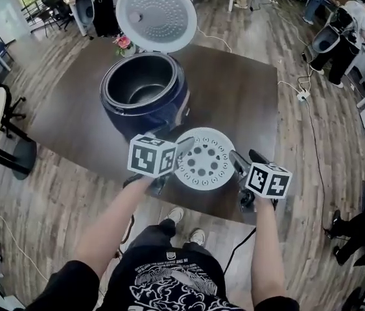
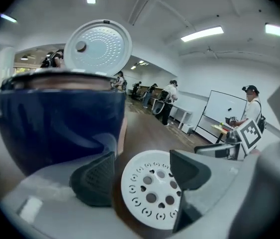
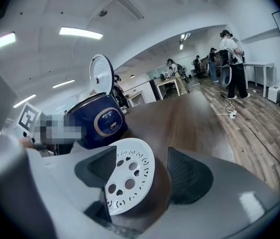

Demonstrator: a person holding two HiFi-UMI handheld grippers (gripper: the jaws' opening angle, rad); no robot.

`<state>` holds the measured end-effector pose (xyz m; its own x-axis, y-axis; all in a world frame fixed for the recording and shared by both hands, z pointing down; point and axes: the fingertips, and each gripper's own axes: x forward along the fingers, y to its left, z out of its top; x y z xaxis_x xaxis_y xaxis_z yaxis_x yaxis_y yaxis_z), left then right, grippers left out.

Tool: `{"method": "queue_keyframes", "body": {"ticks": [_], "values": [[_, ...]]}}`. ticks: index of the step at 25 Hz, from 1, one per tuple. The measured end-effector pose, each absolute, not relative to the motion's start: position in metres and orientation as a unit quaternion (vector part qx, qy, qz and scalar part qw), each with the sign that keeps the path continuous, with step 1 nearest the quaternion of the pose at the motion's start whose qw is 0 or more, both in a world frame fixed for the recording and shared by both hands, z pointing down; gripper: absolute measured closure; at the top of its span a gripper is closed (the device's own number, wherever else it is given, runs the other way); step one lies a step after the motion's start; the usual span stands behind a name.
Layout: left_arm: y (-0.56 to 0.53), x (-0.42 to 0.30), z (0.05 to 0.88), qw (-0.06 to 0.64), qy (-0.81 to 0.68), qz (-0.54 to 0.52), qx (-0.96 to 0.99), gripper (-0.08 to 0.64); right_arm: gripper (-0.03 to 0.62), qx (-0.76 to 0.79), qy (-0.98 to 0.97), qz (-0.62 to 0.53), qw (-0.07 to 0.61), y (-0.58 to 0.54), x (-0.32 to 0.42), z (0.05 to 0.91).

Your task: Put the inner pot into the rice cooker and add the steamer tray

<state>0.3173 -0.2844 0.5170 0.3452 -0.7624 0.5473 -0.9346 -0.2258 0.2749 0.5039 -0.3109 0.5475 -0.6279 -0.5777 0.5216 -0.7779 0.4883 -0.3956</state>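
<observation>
- Table (image 1: 253, 89): dark wood, its near edge cut off by the forearms.
- Rice cooker (image 1: 144, 92): blue, lid (image 1: 156, 15) raised, beyond both jaw pairs. Whether the inner pot sits inside is unclear.
- Steamer tray (image 1: 205, 159): white, perforated, flat on the table between the grippers.
- Left gripper (image 2: 144, 176): tilted downward, jaws parted and unclenched, its right jaw hiding the tray's rim.
- Right gripper (image 3: 140, 176): tilted downward, jaws released, tray beside its left jaw.

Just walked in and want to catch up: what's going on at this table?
A person holds a gripper in each hand beside a white steamer tray lying on the table. The left gripper is at its left edge, the right gripper at its right, both open, neither gripping. Behind stands the blue rice cooker, lid up, a dark pot apparently inside.
</observation>
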Motion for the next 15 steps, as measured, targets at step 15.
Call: {"method": "queue_keyframes", "body": {"ticks": [15], "values": [[-0.233, 0.309, 0.597, 0.424, -0.582, 0.066, 0.691, 0.337, 0.365, 0.330, -0.844, 0.378, 0.188, -0.288, 0.485, 0.608]]}}
